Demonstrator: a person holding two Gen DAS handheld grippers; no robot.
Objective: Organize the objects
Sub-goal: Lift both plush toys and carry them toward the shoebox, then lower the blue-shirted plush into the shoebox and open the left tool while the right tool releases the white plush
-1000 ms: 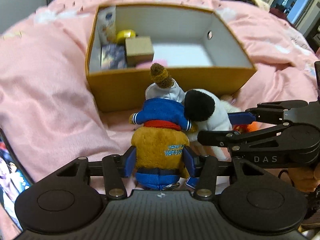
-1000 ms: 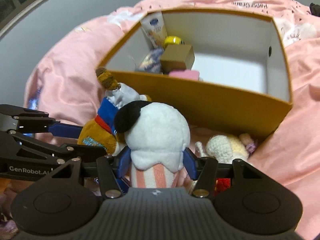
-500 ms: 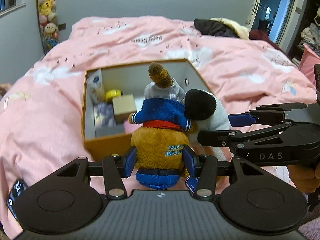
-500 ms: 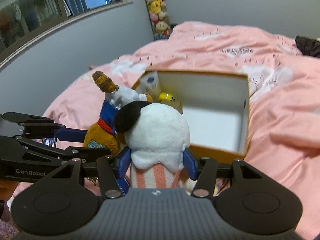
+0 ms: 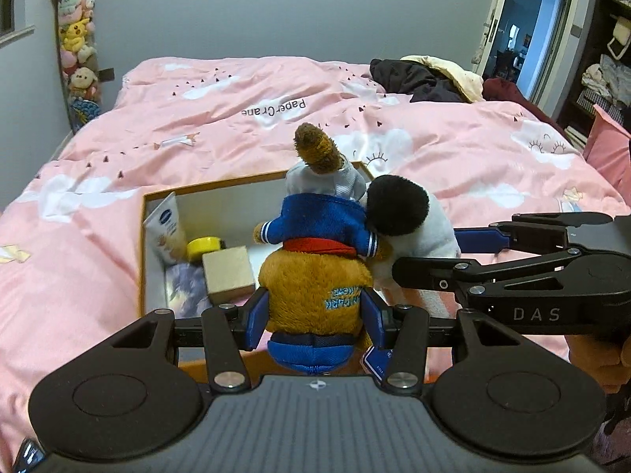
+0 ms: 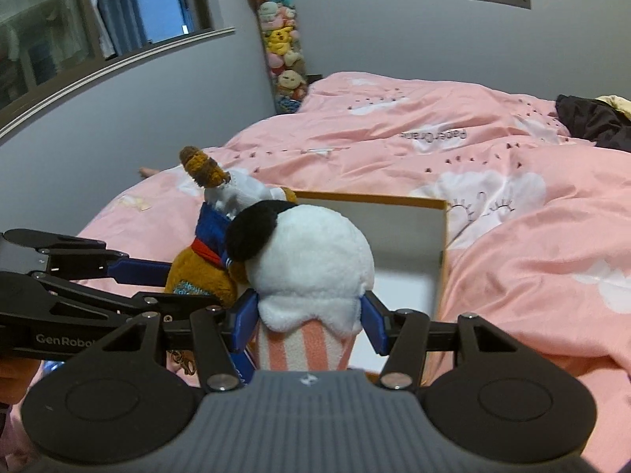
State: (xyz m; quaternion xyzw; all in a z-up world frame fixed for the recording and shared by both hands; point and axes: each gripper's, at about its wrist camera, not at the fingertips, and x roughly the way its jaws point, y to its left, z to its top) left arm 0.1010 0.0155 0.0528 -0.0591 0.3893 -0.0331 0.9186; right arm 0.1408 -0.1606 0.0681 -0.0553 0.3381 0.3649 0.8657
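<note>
Left gripper (image 5: 315, 315) clenches the brown plush (image 5: 313, 295); right gripper (image 6: 307, 315) grips the white plush (image 6: 311, 268). Both toys touch above the box (image 5: 142, 252), whose left corner holds a tube (image 5: 167, 228) and a block (image 5: 228, 274).

The pink quilted duvet (image 5: 276, 90) carries the dark printed words "Paper Crane", seen upside down in both views. "DAS" stands in pale letters on the black right gripper (image 5: 418, 252) in the left wrist view, and "GenRobot", partly hidden, on the black left gripper (image 6: 189, 280) in the right wrist view. Teal lettering on the brown plush toy in a blue jacket (image 5: 315, 276) is inverted and not clearly legible.
</note>
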